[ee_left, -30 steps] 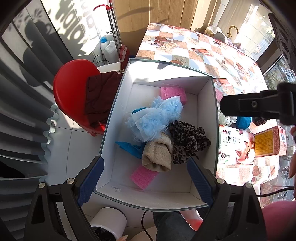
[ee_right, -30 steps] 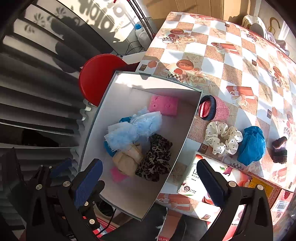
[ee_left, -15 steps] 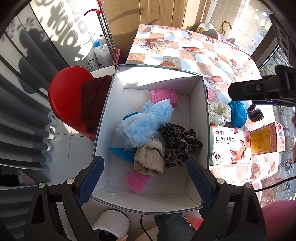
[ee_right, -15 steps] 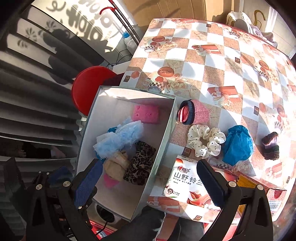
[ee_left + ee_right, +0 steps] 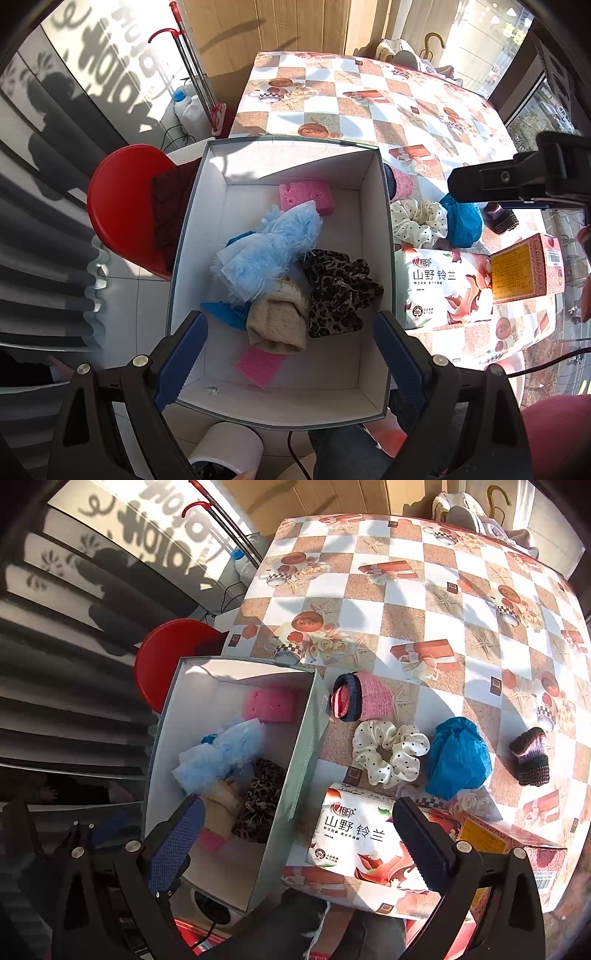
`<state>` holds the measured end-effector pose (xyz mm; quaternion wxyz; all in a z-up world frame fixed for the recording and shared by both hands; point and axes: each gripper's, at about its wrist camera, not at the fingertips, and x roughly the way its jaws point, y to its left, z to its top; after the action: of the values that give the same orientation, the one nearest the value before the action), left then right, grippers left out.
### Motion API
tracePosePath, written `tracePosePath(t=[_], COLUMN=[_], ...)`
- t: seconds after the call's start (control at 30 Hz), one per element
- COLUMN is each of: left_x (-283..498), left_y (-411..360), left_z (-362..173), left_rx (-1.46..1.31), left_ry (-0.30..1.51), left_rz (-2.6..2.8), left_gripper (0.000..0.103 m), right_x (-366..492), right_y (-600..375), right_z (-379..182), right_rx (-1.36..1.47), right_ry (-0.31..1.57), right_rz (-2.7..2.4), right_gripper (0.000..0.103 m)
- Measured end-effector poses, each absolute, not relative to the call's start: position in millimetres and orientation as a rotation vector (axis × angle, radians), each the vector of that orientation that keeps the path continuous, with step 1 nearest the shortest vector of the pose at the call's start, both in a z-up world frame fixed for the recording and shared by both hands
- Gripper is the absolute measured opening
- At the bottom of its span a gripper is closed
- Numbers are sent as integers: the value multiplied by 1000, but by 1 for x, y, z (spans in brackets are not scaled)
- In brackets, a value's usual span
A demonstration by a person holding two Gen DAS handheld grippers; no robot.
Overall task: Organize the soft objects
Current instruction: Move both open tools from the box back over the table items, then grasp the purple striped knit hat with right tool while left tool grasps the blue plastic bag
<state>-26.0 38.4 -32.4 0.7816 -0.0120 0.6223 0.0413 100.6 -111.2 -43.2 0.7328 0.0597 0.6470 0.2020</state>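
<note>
With both my left gripper (image 5: 288, 334) and right gripper (image 5: 295, 832) wide and empty, several soft things fill the box (image 5: 303, 738) while four wait on the desk (image 5: 424, 627).

The checkered table (image 5: 424, 602) carries, along its near left edge, a white box (image 5: 306, 738), pink knit cuff (image 5: 364, 701), polka-dot scrunchie (image 5: 389, 753), blue cloth (image 5: 458, 757), dark knit piece (image 5: 532, 757), tissue pack (image 5: 354, 840) and red carton (image 5: 517, 845).
</note>
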Motion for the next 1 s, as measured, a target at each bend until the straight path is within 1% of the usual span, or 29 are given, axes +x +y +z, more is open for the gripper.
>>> tracePosePath(t=[0.6,0.77,1.0], left_x=[-19,-6,22], left_y=[35,29,13], left_z=[-32,-25,-20], left_rx=[-22,-17,-28], left_ry=[1345,1327,1319], left_rz=[75,43,-47], left_gripper=[93,93,93], right_x=[107,113,124], right_y=[-136,-160,-223], right_z=[-37,-31,-23], right_rx=[151,189,269], right_ry=[1408,1398,1381], right_rz=[406,359,236], right_gripper=[102,102,102])
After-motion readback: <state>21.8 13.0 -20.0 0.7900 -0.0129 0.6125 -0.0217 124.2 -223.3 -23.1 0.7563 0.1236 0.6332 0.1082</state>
